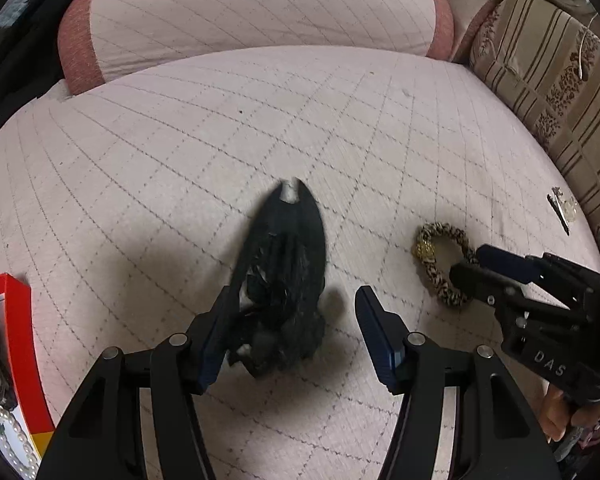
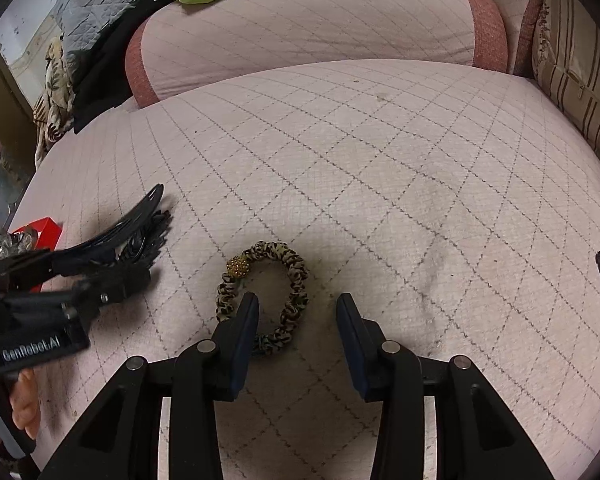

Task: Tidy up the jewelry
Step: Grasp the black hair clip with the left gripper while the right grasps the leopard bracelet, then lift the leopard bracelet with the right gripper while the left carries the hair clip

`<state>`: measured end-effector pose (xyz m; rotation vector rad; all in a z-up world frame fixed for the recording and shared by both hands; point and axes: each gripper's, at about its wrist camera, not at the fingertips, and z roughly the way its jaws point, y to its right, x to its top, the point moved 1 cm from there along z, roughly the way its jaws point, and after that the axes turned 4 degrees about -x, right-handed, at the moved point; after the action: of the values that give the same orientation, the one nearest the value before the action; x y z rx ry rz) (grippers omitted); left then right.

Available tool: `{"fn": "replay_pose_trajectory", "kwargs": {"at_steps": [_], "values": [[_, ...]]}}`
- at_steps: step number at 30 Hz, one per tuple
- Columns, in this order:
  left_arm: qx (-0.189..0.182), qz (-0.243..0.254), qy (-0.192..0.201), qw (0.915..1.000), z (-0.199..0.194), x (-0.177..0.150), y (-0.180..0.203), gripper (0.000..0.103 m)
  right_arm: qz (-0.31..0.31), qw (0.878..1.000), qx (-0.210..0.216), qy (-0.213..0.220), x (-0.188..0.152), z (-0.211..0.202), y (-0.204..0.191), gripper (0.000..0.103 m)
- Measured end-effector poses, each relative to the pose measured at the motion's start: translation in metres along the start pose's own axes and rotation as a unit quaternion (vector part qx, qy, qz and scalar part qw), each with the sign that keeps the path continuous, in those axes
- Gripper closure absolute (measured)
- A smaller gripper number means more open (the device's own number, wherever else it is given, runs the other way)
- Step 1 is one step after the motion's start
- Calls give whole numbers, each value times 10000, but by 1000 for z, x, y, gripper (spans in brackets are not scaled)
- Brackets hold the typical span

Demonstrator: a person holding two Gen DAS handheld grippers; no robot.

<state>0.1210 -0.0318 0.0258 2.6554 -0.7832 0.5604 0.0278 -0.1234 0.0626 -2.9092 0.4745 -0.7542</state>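
Soft, light leopard-print fabric scrunchie (image 2: 262, 294): right tongs (image 2: 297, 334) part-open astride its band, unpinched; pinch there. Left tongs (image 1: 291, 336) wide, black feathered hair clip (image 1: 286, 276) loose between.

Black hair clip (image 1: 286, 276) smeared by motion blur — its teeth and trim run together, lower end unreadable; whether the left gripper (image 1: 290, 334) finger beside it touches it cannot be told. Red box (image 1: 18, 344) cut off by the picture's left edge, contents only partly in view: a string of pearls (image 1: 14, 446), a blurred grey-brown mass above. Leopard-print scrunchie (image 2: 262, 294) — near left arc hidden behind a right gripper (image 2: 298, 340) finger. Small hairpin (image 1: 560, 210) far right, too small to make out.
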Motion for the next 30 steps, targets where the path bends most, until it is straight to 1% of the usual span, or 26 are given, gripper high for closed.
{"fn": "replay_pose_trajectory", "kwargs": {"at_steps": [1, 2, 3, 5, 7, 11, 13, 22, 25, 30], "values": [[-14, -39, 17, 10000, -1, 0, 0, 57, 40, 10000, -8, 5, 0, 0, 1, 66], [-21, -83, 2, 10000, -2, -1, 0, 64, 78, 10000, -12, 2, 1, 0, 2, 73], [-65, -142, -44, 9999, -2, -1, -1, 66, 109, 9999, -14, -5, 2, 0, 3, 81], [-38, -218, -17, 9998, -4, -3, -1, 76, 153, 9999, 12, -30, 2, 1, 5, 92], [-7, -250, -4, 9997, -8, -6, 1, 79, 203, 9998, 57, -49, 2, 0, 6, 93], [16, -318, 44, 9995, -19, -14, 4, 82, 310, 9992, 238, -55, 1, -9, 6, 95], [76, -321, 115, 9994, -30, -19, 7, 82, 307, 9992, 267, -12, -1, -15, 3, 95], [24, -489, 441, 9978, -79, -42, 16, 83, 268, 9987, 369, 227, -12, -56, -5, 95], [101, -507, 546, 9972, -96, -54, 21, 83, 210, 9987, 338, 305, -19, -70, -8, 95], [362, -436, 714, 9958, -121, -74, 30, 82, 112, 9984, 339, 448, -32, -95, -14, 95]]}}
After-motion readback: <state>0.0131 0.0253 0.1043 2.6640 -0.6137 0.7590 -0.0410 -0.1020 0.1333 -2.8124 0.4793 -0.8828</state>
